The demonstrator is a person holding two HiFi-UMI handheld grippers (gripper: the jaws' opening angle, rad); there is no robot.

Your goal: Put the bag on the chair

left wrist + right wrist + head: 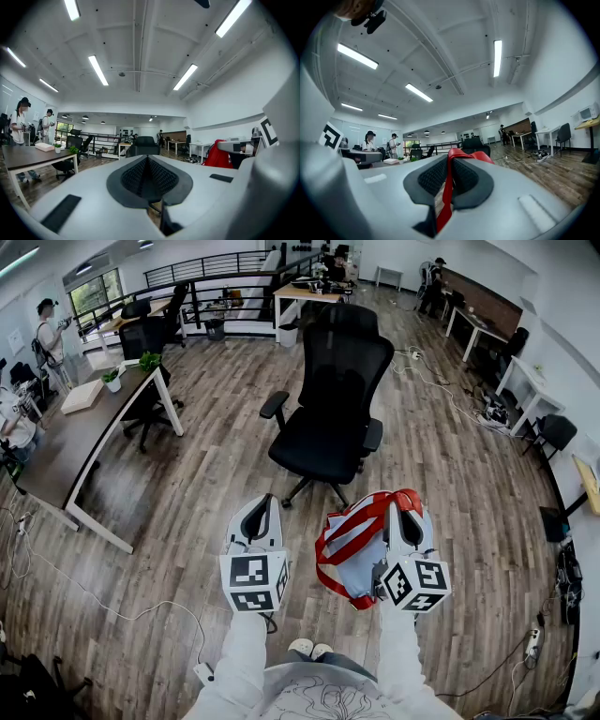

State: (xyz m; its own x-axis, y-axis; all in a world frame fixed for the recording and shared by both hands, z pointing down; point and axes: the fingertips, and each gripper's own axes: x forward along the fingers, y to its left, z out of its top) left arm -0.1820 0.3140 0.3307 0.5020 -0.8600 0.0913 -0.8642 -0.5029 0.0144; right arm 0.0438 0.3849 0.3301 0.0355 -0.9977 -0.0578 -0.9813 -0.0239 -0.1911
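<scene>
Right gripper (405, 505) is pinched nearly closed on the red strap (446, 187) of the bag (359, 559). The bag hangs in the air just short of the black chair (330, 442), not on it. Left gripper (264, 507) has its jaws together with nothing between them. Bag body is partly covered by the right gripper in the head view, and the right gripper view shows only the strap.

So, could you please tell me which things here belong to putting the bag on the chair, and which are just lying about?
Part of the job:
- bag, red strap clamped in the right gripper
- black chair

Just lying about:
- dark desk
- potted plant
- wooden table
</scene>
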